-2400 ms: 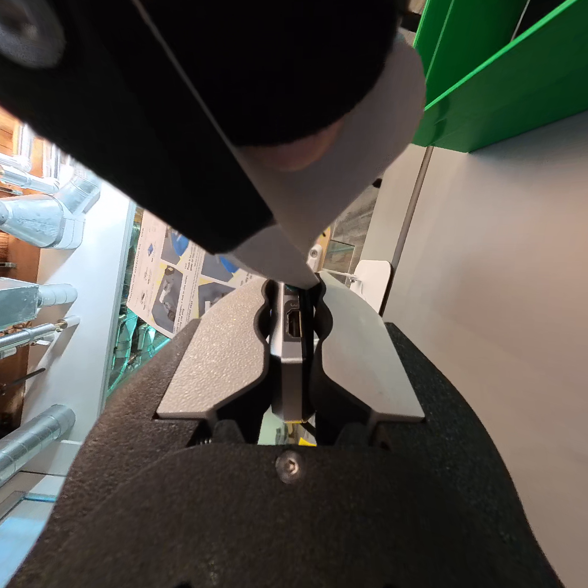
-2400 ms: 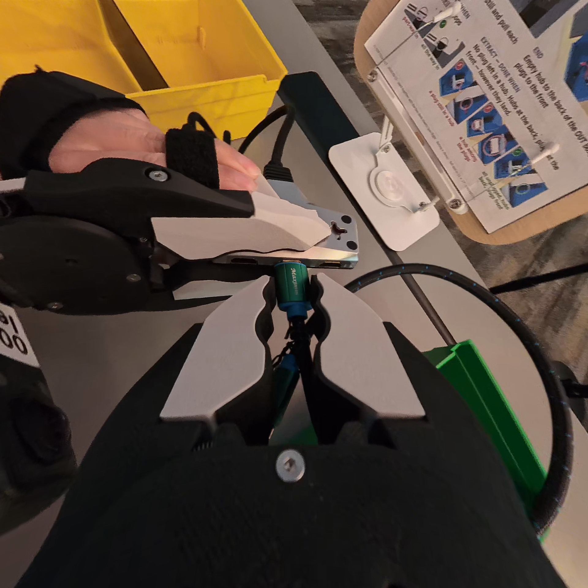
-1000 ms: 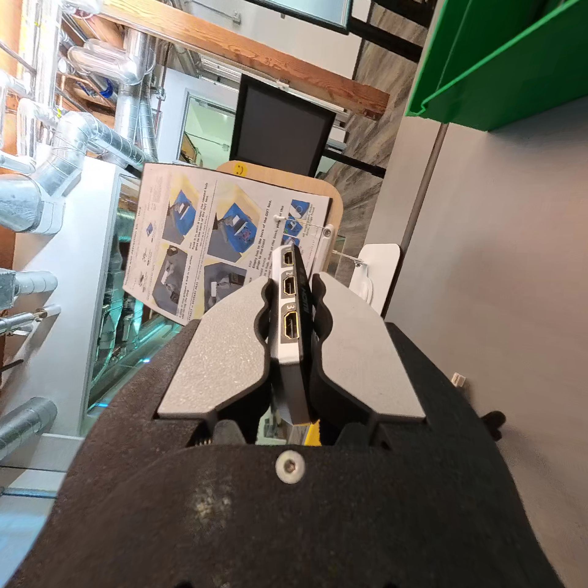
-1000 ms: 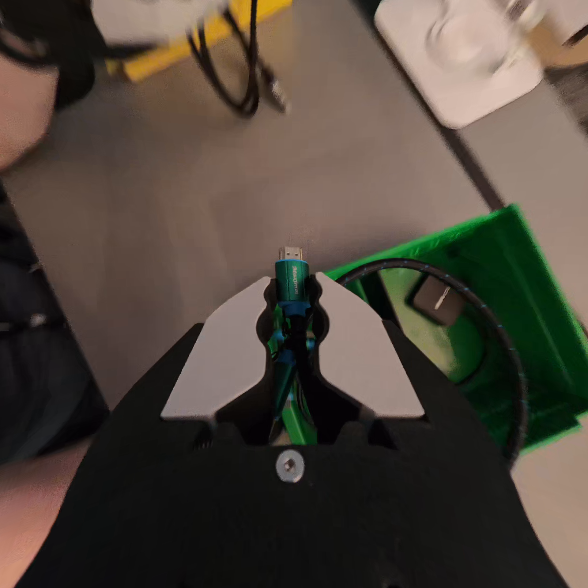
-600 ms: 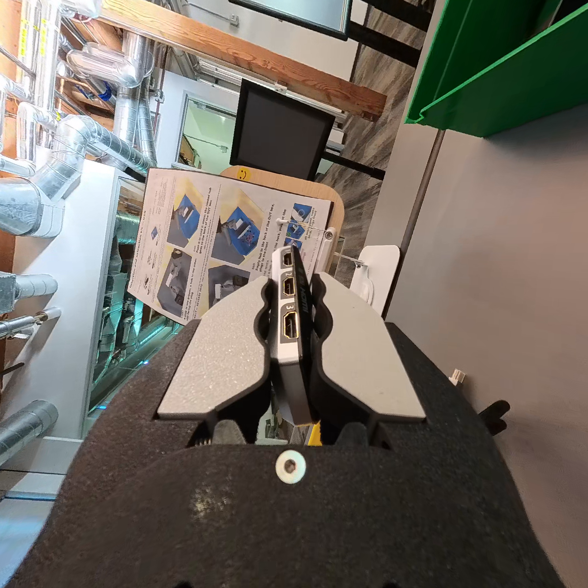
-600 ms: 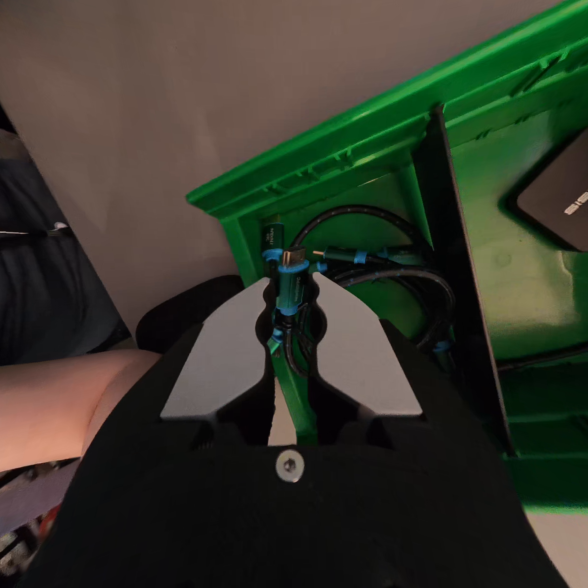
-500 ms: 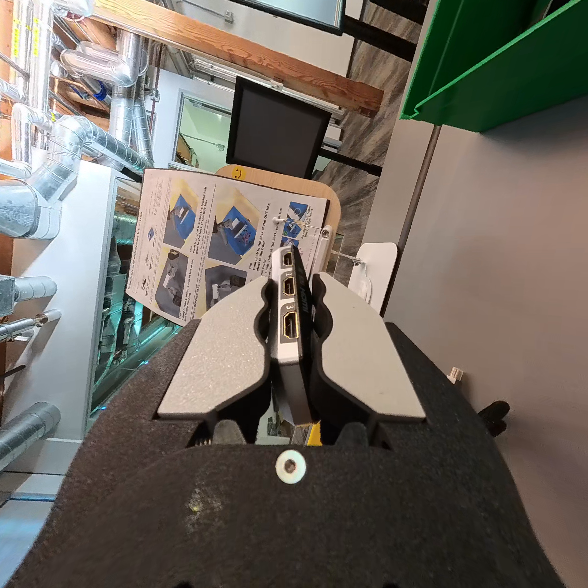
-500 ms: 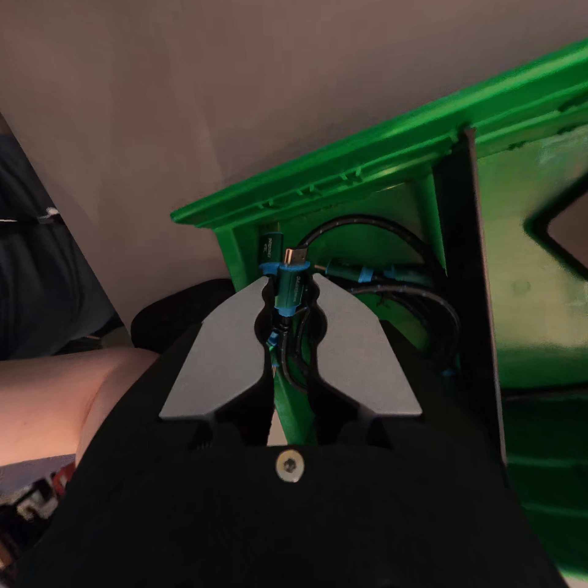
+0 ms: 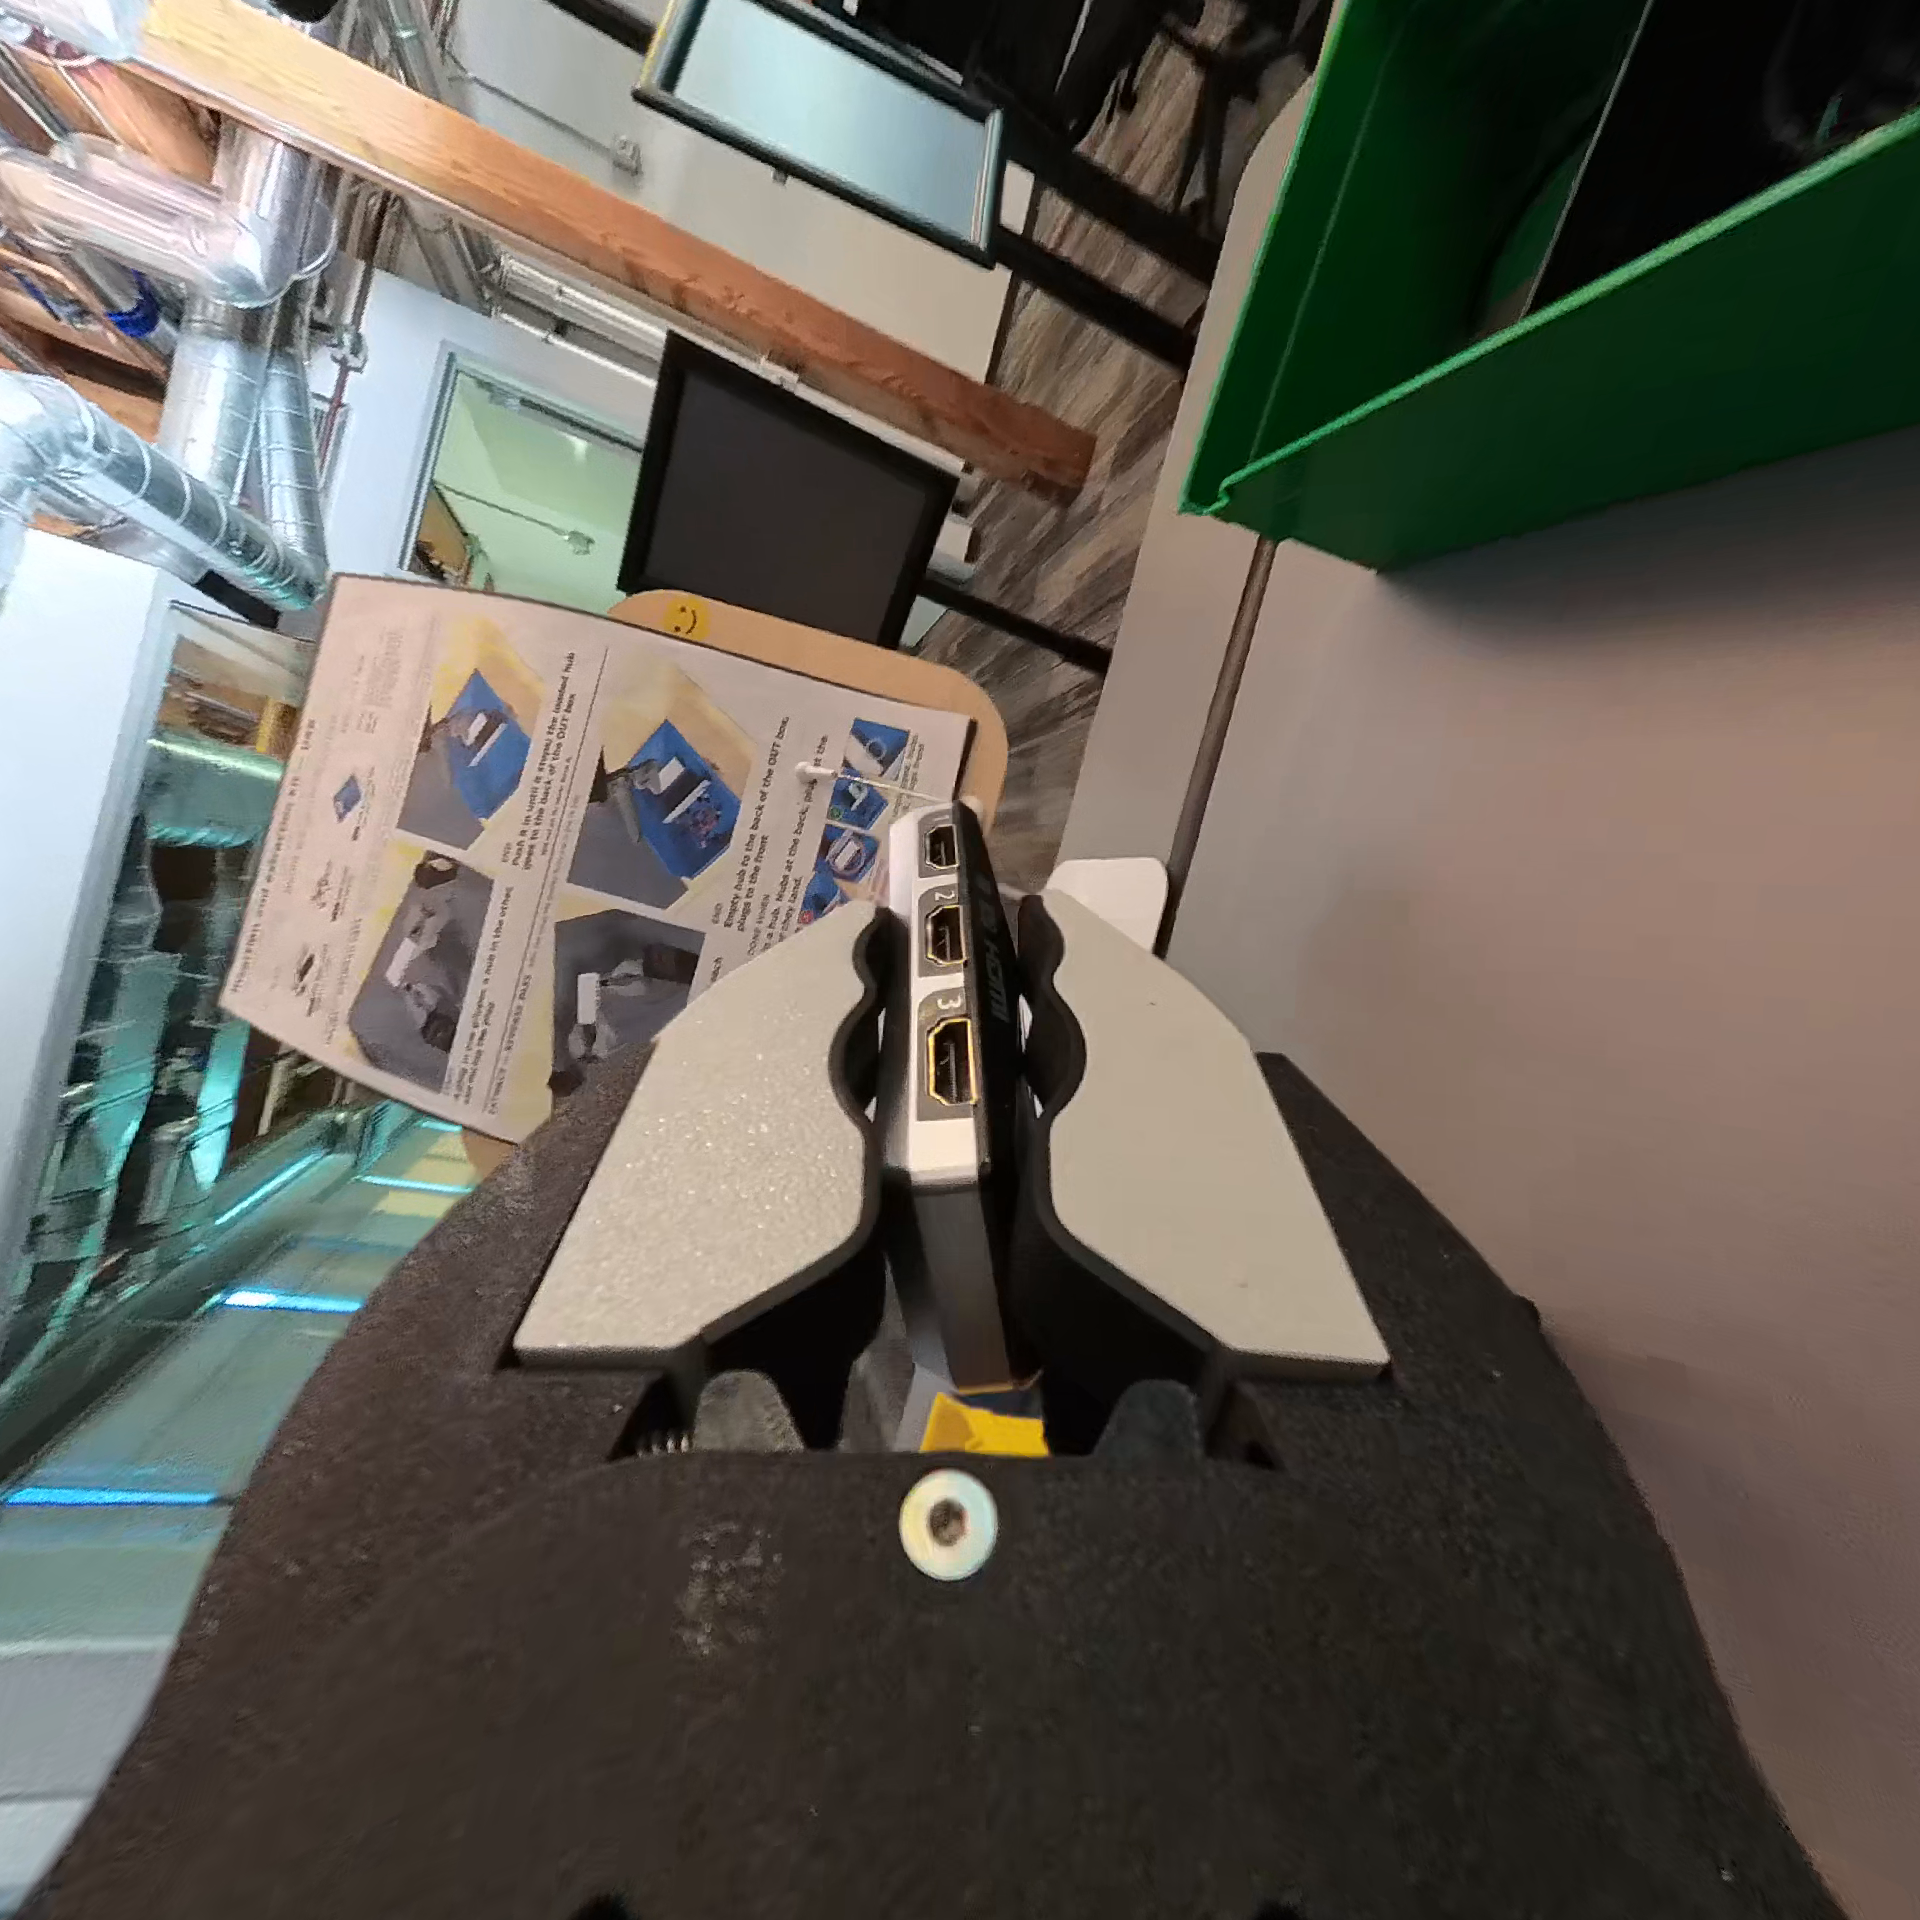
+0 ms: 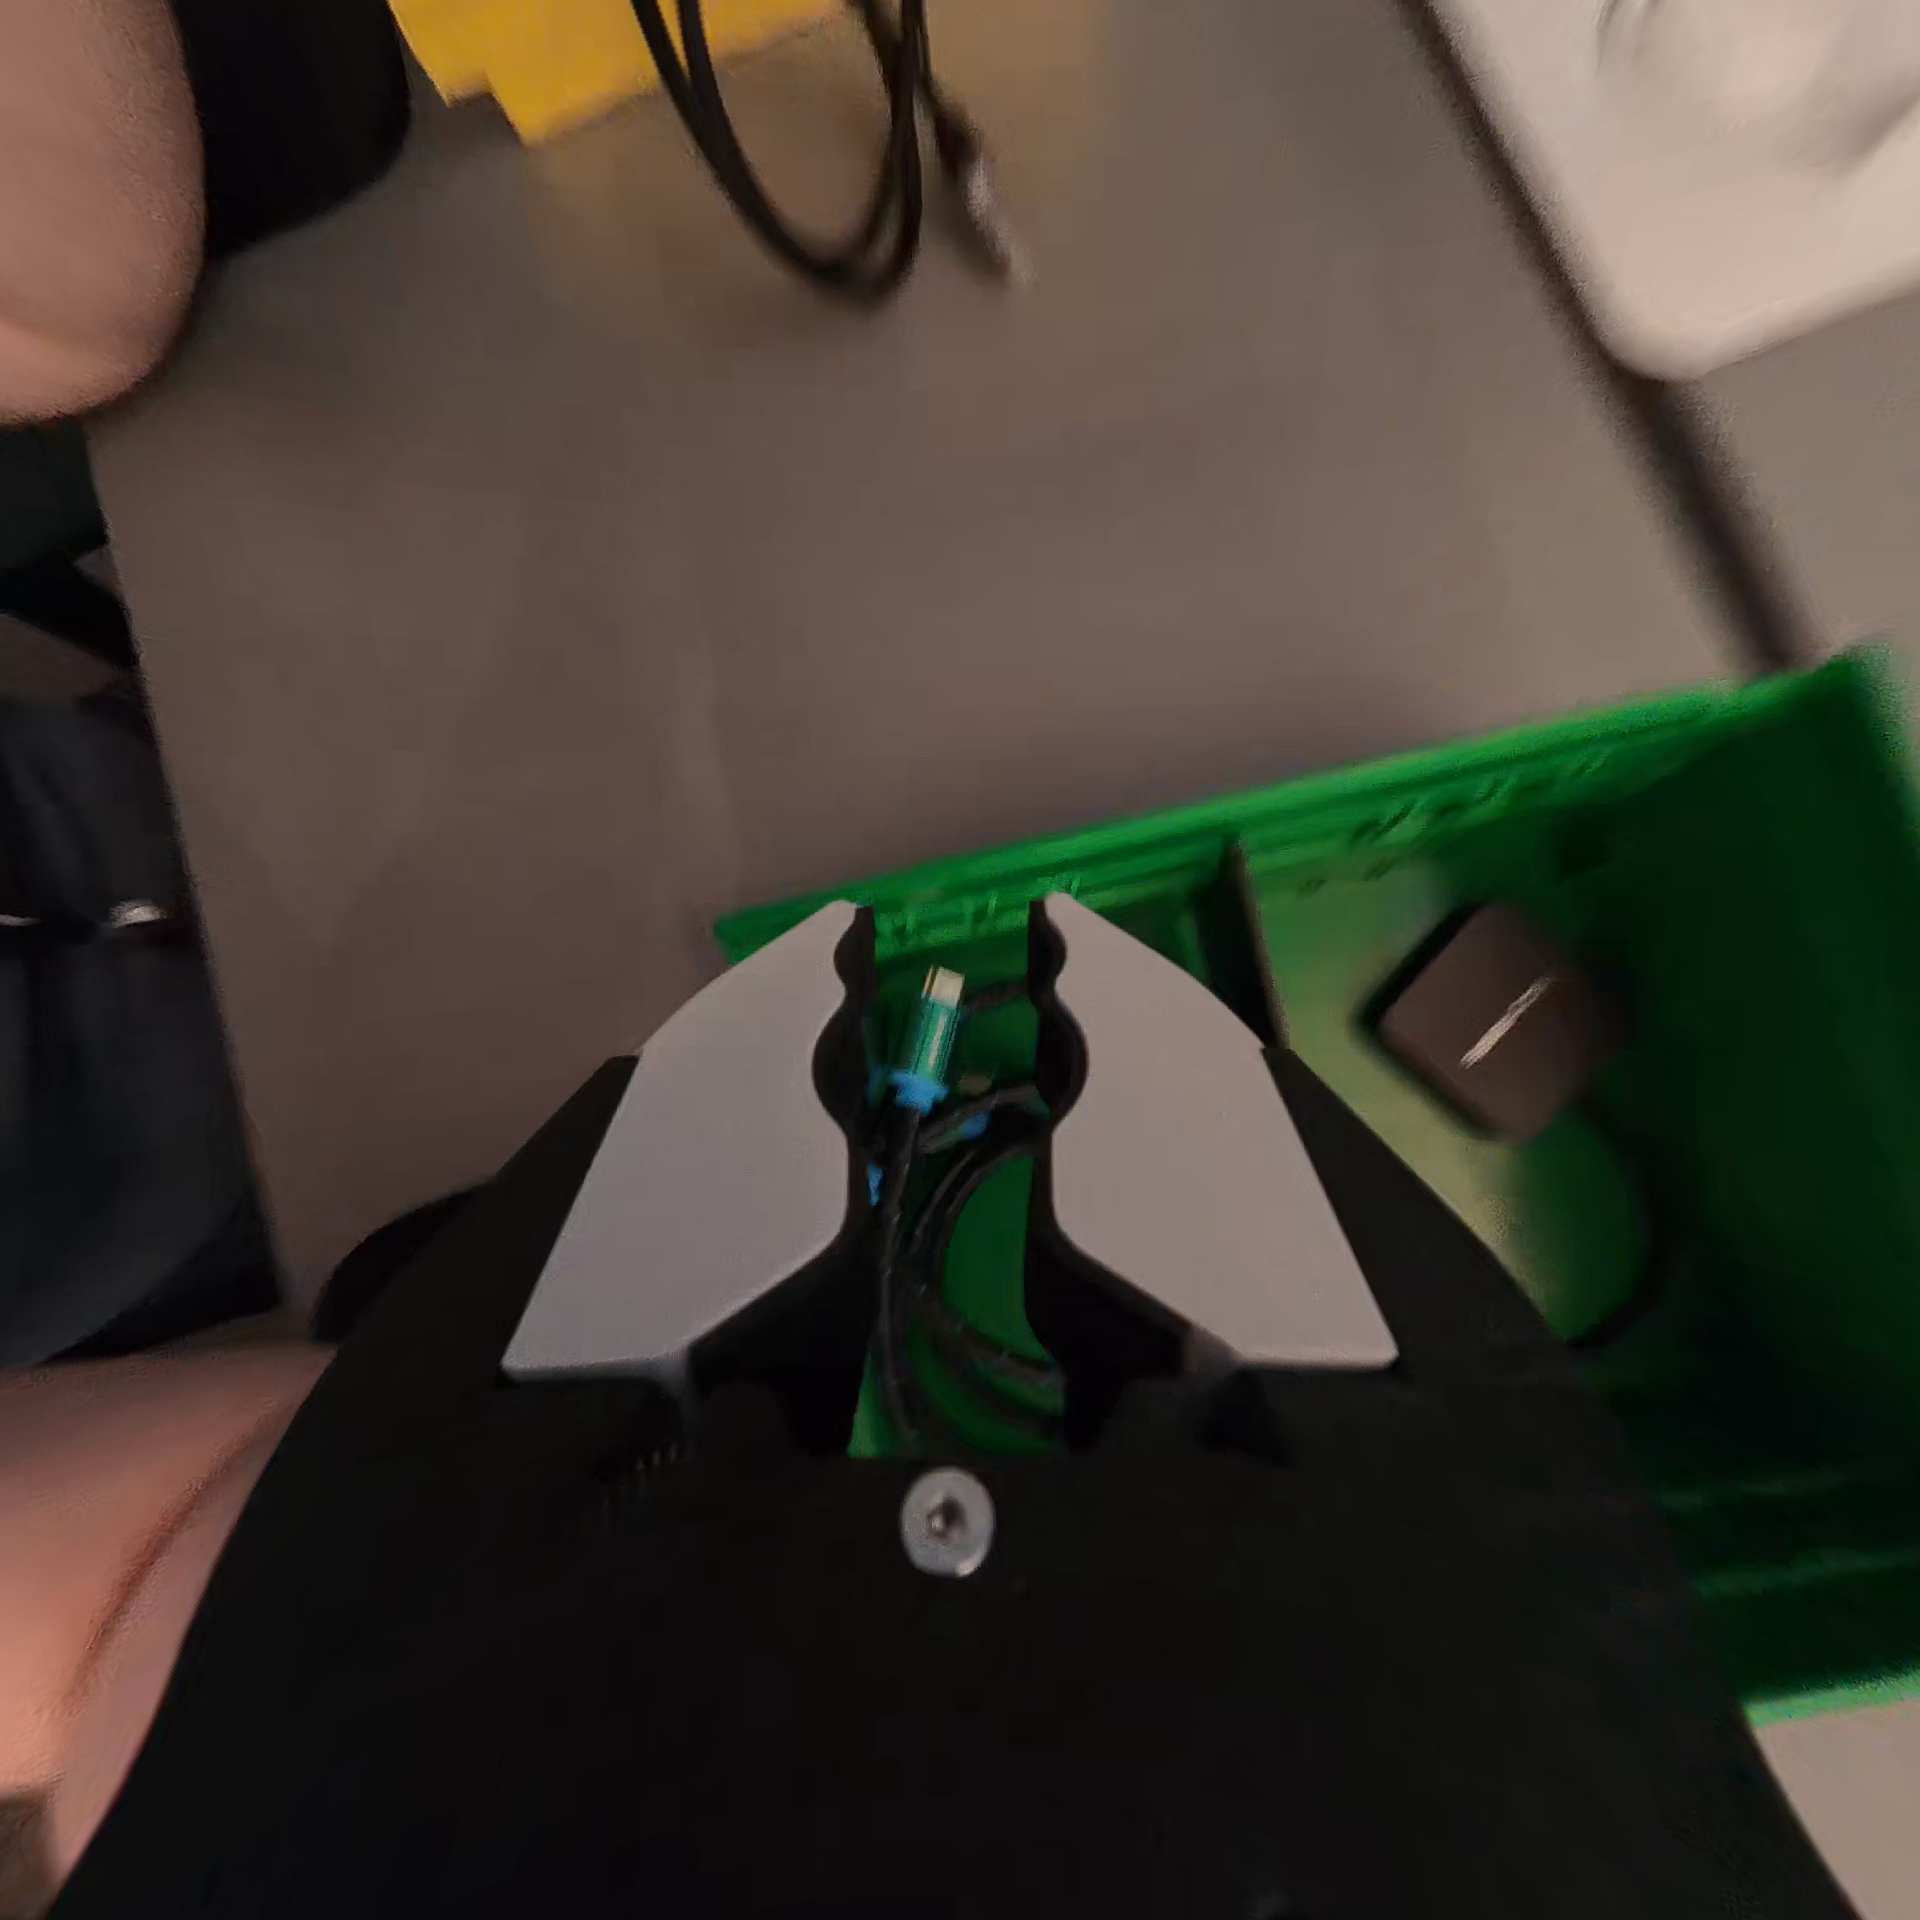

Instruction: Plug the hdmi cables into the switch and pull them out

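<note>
My left gripper (image 9: 951, 904) is shut on the silver and black HDMI switch (image 9: 945, 1039), held on edge above the grey table (image 9: 1610, 935). Its three ports face me and are empty. In the blurred right wrist view my right gripper (image 10: 948, 920) is open over the near left corner of the green bin (image 10: 1714, 935). The green HDMI plug (image 10: 930, 1029) with a blue collar shows in the gap between the fingers, lying loose in the bin on coiled black cables (image 10: 966, 1195).
A black box (image 10: 1486, 1029) lies in the bin's other compartment. A yellow bin (image 10: 582, 62) and a black cable loop (image 10: 831, 187) are at the far side, a white stand base (image 10: 1714, 156) far right. An instruction sheet (image 9: 540, 852) stands behind the switch. A person's arm (image 10: 104, 1507) is at lower left. There is about 20 cm between the tips of the two grippers.
My right gripper pulled the green plug out of the switch, carried it over to the green bin, opened and let it drop in. My left gripper still holds the switch, tilted slightly.
</note>
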The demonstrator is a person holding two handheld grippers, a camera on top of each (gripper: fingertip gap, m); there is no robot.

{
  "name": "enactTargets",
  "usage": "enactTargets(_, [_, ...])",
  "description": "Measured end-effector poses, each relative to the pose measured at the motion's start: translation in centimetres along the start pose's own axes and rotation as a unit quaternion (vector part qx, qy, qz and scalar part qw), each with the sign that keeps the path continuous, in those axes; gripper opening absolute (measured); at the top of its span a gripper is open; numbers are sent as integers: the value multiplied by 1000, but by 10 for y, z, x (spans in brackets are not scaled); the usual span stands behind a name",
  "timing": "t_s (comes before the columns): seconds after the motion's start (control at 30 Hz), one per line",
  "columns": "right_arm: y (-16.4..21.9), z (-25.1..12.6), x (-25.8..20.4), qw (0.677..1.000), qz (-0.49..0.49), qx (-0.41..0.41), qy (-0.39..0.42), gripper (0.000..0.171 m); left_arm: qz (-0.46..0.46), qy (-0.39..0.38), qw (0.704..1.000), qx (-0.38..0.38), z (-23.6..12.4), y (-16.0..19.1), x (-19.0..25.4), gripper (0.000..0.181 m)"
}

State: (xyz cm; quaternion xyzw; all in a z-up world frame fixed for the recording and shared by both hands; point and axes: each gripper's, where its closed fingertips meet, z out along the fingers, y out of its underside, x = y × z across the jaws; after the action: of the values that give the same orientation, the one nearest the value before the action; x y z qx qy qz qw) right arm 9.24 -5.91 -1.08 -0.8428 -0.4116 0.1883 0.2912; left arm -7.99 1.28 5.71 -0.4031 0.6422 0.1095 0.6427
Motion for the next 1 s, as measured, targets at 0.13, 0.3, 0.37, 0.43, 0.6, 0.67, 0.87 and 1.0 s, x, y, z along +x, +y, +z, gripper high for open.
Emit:
enactTargets(0.13, [-74,-20,-3,964,-178,118,160,41,-3,36,998,57,-10,-13,6,23])
enactTargets(0.3, [-127,6,-46,893,-361,157,220,44,-14,70,992,108,-22,-31,12,23])
enactTargets(0.37, [-138,20,-60,864,-414,157,239,39,-8,86,988,127,-26,-39,18,23])
enactTargets(0.43, [-141,33,-71,847,-451,146,242,30,-5,95,985,144,-30,-45,22,23])
enactTargets(0.6, [-146,43,-85,838,-471,154,229,29,-4,126,975,182,-39,-58,32,23])
enactTargets(0.67, [-141,48,-89,845,-472,144,205,23,-7,138,971,193,-41,-62,36,23])
enactTargets(0.87, [-144,41,-85,840,-469,120,246,21,-14,82,980,181,-35,-57,21,32])
enactTargets(1.0, [-145,33,-80,831,-471,108,276,21,-11,69,984,163,-33,-46,15,32])
